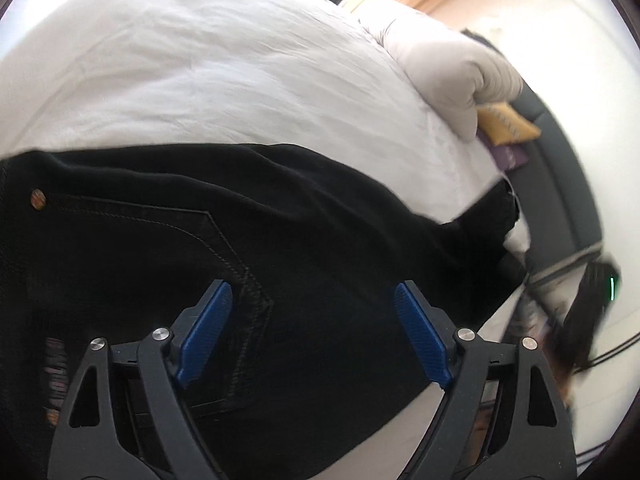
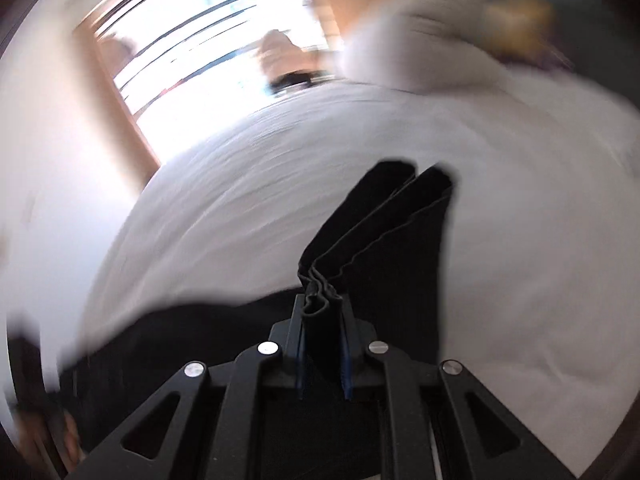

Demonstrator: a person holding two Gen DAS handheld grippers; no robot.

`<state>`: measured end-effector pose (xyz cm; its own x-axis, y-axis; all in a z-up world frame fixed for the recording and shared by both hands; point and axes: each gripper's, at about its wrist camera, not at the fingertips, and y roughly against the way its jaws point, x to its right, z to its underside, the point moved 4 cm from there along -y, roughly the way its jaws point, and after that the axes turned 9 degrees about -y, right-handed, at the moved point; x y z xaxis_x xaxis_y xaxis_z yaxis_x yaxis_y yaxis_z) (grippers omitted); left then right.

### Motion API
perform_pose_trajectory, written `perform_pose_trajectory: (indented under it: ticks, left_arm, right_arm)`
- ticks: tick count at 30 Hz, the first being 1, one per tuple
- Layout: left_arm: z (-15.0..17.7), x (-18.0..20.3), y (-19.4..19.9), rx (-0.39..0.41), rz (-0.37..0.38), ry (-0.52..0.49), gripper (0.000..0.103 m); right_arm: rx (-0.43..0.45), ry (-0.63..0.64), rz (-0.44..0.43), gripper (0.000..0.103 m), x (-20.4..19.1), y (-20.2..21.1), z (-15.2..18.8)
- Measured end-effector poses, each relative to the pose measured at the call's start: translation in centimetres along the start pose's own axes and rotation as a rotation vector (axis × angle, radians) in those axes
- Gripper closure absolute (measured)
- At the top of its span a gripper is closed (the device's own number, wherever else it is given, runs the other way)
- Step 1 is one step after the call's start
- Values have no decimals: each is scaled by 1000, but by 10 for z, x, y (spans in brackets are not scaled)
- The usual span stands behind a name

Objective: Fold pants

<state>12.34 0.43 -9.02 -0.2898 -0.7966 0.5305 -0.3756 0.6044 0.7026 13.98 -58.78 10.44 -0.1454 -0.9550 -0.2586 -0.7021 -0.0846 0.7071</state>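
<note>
While the black pants [image 1: 280, 232] lie on the bed [image 1: 200, 80], the left hand-held gripper [image 1: 312, 332] gapes empty above their seat.
Right hand-held gripper [image 2: 323, 320] clamps bunched hems, legs running away from it.

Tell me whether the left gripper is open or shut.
Open: the left gripper's blue pads stand wide apart above the black pants.

A bed [image 1: 200, 80] covered by a wrinkled white sheet carries black pants [image 1: 320, 220] spread across its near edge at six o'clock, while a bunched pale duvet [image 1: 448, 56] lies heaped on it toward two o'clock.
</note>
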Motion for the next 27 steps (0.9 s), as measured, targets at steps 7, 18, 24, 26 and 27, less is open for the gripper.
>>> perform_pose_trajectory:
  ticks: [7,18,24,26,27]
  left_arm:
    - [-4,6,-15,-41,137,90,15]
    - [-15,26,-83,-177,307,240,15]
    - [-19,23,-96,-185,351,266,41]
    - [-16,21,-98,-207,343,246,70]
    - [-15,19,-99,-211,332,243,74]
  right_arm:
    - [-161,288,-79,88,-113,-41,92]
    - [-53,323,-87,88,-132,-22,87]
    - [-32,428,-91,88,-154,-12,102]
    - [-27,453,-94,88,-160,-9,107]
    - [-24,468,-97,88,-164,-8,110]
